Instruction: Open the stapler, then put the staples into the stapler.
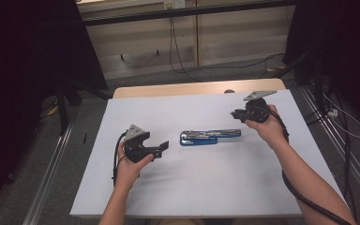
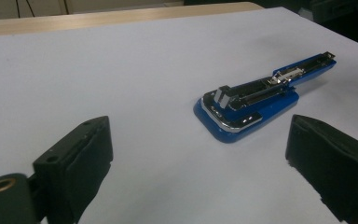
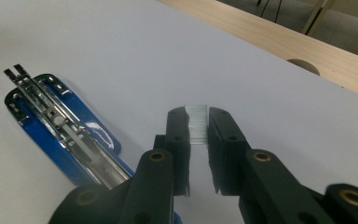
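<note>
A blue stapler [image 1: 209,136] lies opened flat on the white table cover [image 1: 192,187], its metal staple channel facing up [image 2: 256,91] [image 3: 65,133]. My left gripper [image 1: 159,147] sits left of it on the table, jaws wide apart, nothing between them [image 2: 196,163]. My right gripper [image 1: 236,114] hovers just right of the stapler's far end, shut on a silvery strip of staples [image 3: 198,122] pinched between its two black fingertips.
The wooden table edge [image 1: 197,87] runs along the back, with a round cut-out [image 3: 303,65] in it. Cables trail over the carpet behind. Metal rails [image 1: 51,159] flank the table on both sides.
</note>
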